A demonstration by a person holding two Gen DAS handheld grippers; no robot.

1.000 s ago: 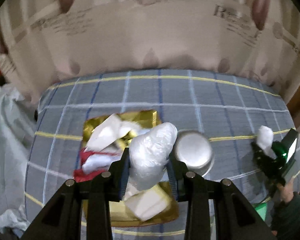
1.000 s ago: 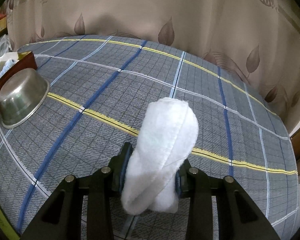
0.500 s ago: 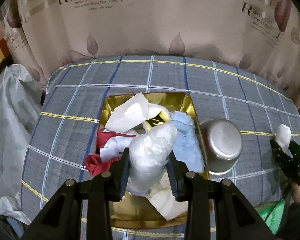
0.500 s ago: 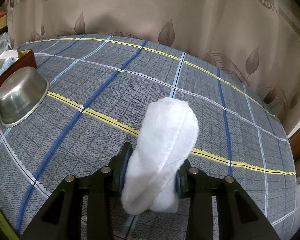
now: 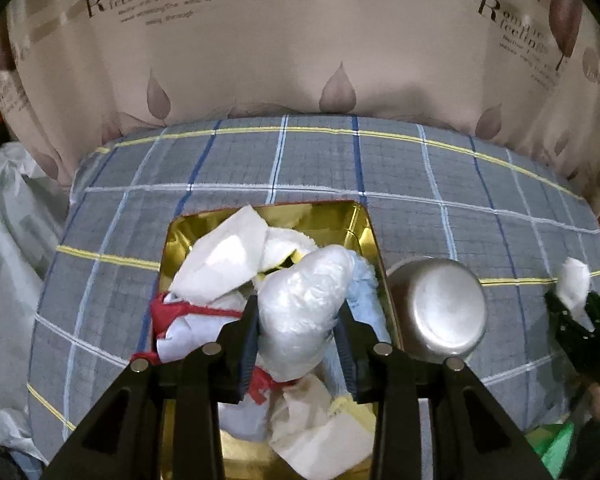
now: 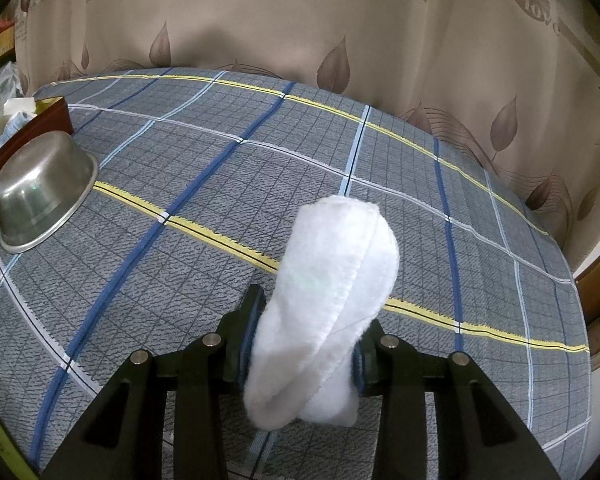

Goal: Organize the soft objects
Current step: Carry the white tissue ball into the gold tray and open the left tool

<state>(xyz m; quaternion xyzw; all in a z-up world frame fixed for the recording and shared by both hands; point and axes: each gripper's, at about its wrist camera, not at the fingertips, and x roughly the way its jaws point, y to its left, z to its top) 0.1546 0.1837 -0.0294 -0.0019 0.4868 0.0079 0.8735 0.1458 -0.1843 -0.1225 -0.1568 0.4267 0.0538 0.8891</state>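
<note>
Left hand-held gripper (image 5: pixel 298 336) mine, jaws clamped on crumpled white plastic bag (image 5: pixel 304 300), held over gold tin box (image 5: pixel 364 232). Box full: white cloths (image 5: pixel 224 256), red-trimmed fabric (image 5: pixel 168 314), pale blue towel (image 5: pixel 366 280). Upturned steel bowl (image 5: pixel 440 312) just beside box on plaid cover (image 5: pixel 320 164). Right hand-held gripper (image 6: pixel 304 348) mine, pinching folded white fleece cloth (image 6: pixel 332 276) above plaid cover, well apart from bowl.
</note>
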